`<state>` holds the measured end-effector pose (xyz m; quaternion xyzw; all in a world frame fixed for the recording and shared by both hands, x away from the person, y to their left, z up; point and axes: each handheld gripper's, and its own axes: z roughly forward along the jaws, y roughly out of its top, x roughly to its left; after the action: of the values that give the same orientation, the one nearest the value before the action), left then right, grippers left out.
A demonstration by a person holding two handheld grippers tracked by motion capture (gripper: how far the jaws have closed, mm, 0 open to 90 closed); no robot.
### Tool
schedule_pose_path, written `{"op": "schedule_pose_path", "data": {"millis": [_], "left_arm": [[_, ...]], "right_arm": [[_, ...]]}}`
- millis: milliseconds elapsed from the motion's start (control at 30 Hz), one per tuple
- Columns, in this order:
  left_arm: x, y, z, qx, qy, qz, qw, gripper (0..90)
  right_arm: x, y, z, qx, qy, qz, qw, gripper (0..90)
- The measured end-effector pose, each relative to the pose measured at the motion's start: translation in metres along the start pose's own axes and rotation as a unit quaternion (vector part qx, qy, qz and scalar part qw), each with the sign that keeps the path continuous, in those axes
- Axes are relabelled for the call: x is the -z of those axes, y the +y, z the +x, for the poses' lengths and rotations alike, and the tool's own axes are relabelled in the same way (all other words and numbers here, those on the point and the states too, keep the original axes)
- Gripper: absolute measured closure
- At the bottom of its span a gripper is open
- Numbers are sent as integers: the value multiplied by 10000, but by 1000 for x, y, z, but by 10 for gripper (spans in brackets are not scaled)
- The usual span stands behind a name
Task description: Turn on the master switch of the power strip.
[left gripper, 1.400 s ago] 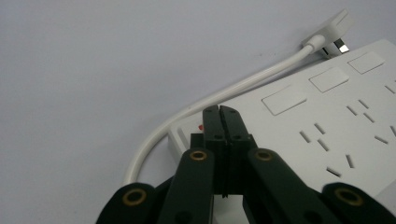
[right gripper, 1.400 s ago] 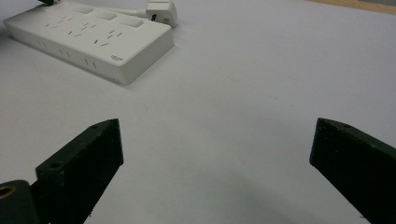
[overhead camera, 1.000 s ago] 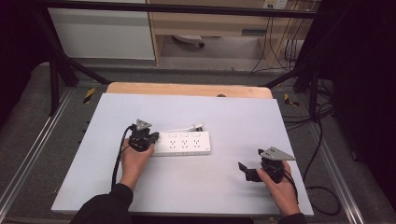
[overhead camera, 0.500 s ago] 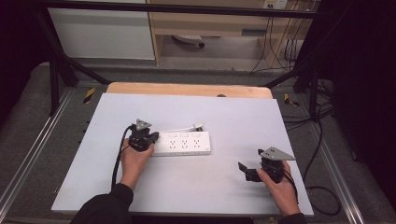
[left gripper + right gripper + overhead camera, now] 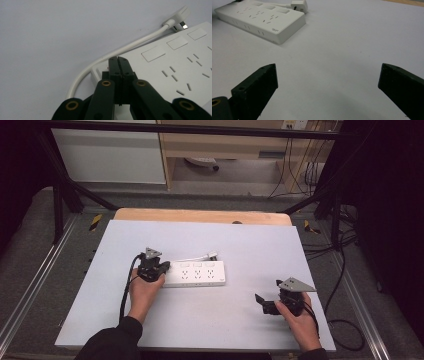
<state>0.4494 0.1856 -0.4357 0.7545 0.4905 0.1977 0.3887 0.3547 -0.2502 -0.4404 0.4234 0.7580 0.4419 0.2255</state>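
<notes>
1. Power strip (image 5: 199, 273) flat mid-bench (image 5: 240, 240), cord (image 5: 125, 48) curling behind it.
2. Left gripper (image 5: 152, 268) at strip's left end, jaws pressed together, seemingly touching its corner.
3. Right gripper (image 5: 266, 304) well apart, jaws wide, empty.

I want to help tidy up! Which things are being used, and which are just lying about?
In use: white power strip, its cord and plug, left gripper shut at its end.
Lying about: yellow-black bits on the floor beside the table.
</notes>
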Motion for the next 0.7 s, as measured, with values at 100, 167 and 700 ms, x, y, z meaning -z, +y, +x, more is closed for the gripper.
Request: {"op": "schedule_pose_path", "data": {"millis": [100,167,700], "left_arm": [[0,0,0,26,-26,-9,10000,900],[0,0,0,32,-27,-8,10000,900],[0,0,1,73,-39,-11,10000,900]], "right_arm": [[0,0,0,-3,0,-4,10000,30],[0,0,0,-11,-1,-5,10000,30],[1,0,0,-22,-3,-24,10000,31]]}}
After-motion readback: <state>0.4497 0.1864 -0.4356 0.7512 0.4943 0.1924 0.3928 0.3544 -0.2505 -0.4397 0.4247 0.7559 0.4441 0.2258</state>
